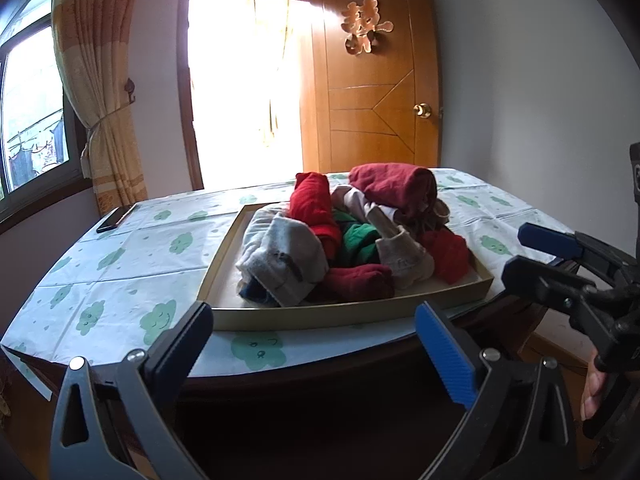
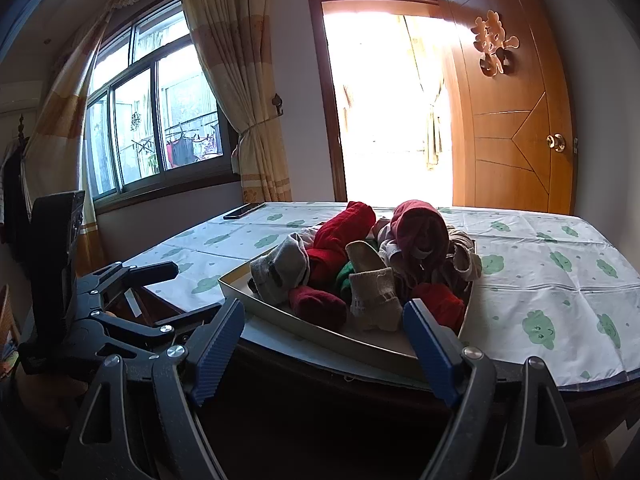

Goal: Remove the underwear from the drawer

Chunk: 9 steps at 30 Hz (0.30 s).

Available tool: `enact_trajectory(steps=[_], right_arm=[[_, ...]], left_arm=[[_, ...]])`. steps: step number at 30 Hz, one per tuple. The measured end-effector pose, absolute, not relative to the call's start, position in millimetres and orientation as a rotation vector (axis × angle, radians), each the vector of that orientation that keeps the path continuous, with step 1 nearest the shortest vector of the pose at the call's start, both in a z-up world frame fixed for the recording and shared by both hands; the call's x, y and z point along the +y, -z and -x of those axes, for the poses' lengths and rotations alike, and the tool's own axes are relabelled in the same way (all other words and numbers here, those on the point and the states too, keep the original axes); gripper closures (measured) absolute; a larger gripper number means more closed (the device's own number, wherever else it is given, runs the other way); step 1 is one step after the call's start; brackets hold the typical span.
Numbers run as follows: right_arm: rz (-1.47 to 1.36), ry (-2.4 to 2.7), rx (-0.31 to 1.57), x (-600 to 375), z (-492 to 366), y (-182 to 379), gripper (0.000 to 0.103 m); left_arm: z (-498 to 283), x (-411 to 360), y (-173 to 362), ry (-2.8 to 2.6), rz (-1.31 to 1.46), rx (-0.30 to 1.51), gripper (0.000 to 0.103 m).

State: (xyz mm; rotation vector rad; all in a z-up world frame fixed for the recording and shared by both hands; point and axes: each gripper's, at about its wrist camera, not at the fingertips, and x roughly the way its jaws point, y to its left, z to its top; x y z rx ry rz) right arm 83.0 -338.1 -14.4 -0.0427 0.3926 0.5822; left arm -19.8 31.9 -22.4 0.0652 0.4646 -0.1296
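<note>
A shallow beige drawer (image 1: 344,314) lies on the table, heaped with rolled underwear and socks: a grey roll (image 1: 288,264), a bright red roll (image 1: 312,204), a dark red bundle (image 1: 392,184), a green piece (image 1: 356,240) and a beige roll (image 1: 404,256). My left gripper (image 1: 314,320) is open just short of the drawer's front wall, with nothing between its fingers. To its right, my right gripper (image 1: 524,254) is open and empty too. In the right wrist view the right gripper (image 2: 324,312) faces the drawer's near corner (image 2: 320,336), with the left gripper (image 2: 176,292) off to the left.
The table wears a white cloth with green clouds (image 1: 120,272). A dark phone (image 1: 116,218) lies at its far left corner. Behind the table are a bright doorway, an open wooden door (image 1: 372,100) and a curtained window. A person's hand (image 1: 594,384) holds the right gripper.
</note>
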Motion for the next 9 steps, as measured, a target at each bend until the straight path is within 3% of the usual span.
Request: enact_trajectory(steps=[9], right_arm=[[0.046, -0.586, 0.401, -337.7, -83.3, 18.0, 0.02]], left_arm=[[22.2, 28.3, 24.8, 0.121, -0.098, 0.445, 0.0]])
